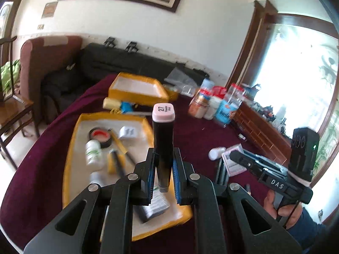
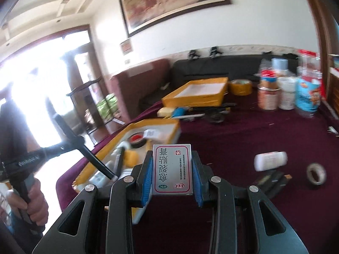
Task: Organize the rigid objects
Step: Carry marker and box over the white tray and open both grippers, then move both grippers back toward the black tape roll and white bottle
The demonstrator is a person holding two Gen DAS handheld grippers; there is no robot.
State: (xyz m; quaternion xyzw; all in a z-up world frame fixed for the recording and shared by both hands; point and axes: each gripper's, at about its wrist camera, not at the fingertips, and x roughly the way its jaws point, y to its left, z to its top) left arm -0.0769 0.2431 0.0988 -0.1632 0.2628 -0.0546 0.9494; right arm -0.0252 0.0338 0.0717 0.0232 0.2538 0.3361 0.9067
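Above the near yellow tray (image 1: 72,148), left tool (image 1: 163,163) grips a black marker (image 1: 163,144) upright: lower it flat into a bare spot. Right tool (image 2: 172,173) clamps a medicine box (image 2: 172,169) over the bench (image 2: 243,135); bring it in beside.

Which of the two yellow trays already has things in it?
The nearer yellow tray, below the left gripper: it holds a tape roll and a white bottle. The farther tray shows only its white floor.
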